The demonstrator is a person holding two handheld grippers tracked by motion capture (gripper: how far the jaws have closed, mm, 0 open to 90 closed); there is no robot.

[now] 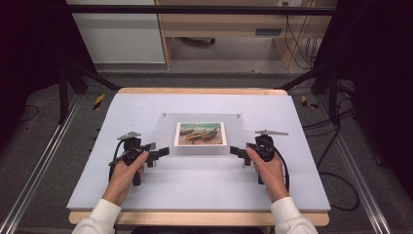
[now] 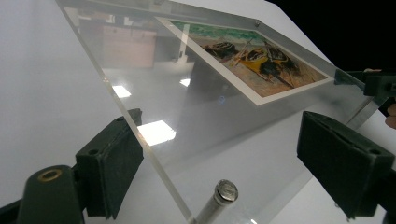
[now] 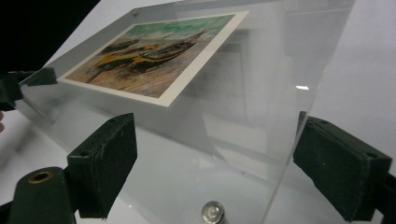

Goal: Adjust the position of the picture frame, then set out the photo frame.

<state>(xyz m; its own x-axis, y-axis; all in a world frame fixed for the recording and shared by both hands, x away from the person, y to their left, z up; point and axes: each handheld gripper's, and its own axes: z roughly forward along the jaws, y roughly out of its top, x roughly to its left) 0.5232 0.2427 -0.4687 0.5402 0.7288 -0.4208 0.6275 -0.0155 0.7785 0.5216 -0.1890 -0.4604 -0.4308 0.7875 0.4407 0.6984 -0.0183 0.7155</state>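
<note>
A clear acrylic picture frame (image 1: 201, 134) holding a painted print of beached boats (image 1: 200, 133) lies mid-worktop (image 1: 146, 190). The left gripper (image 1: 163, 152) and right gripper (image 1: 235, 151) flank its near corners, jaws wide, gripping nothing. Each should probably straddle only the panel's edge, clear of the metal standoff bolts (image 2: 223, 193), before closing evenly.

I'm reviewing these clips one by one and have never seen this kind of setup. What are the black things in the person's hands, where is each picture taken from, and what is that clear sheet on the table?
No robot here: a person holds a hand-held gripping tool in each hand, the left tool and the right tool. The high view looks down on the pale table mat. The other two pictures come from cameras riding on each tool, looking along its black jaws. On the mat lies a clear acrylic frame with a boat picture inside and metal standoff pins. Both tools sit at the frame's near corners with jaws open, the corner between them, nothing gripped.
</note>
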